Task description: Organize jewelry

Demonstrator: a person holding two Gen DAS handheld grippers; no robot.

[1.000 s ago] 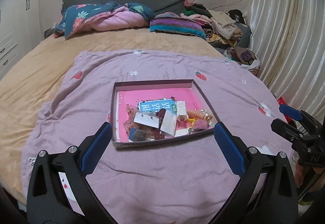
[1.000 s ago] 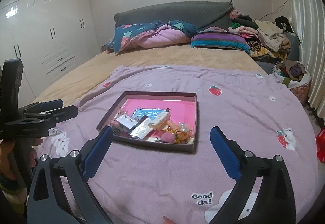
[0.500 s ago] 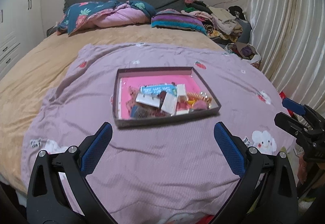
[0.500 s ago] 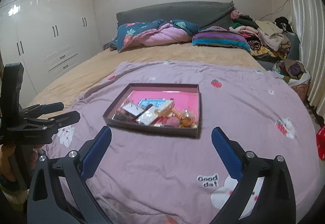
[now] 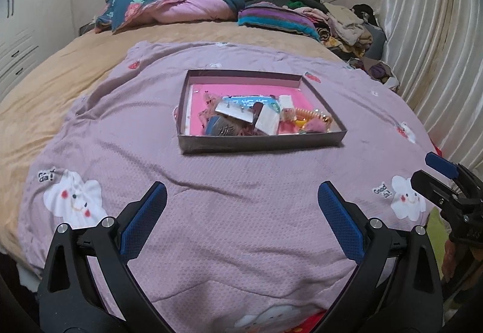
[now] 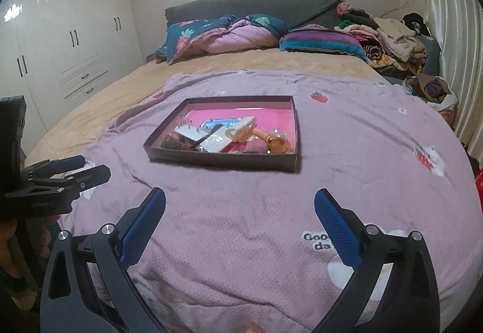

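Both grippers are drawing back from the tray (image 5: 259, 144), which is sitting smaller and farther off than a second ago, well apart from either tool on the purple blanket (image 5: 229, 212). On the left, the left gripper (image 5: 241, 197) is hanging with its jaws wide apart, holding nothing. In the middle, the jewelry (image 5: 256, 118) is lying heaped at the tray's near end, cards and a coiled band jumbled together. On the right, the right gripper (image 6: 240, 206) is likewise gaping and empty. Sorting is probably either finished or not yet started.
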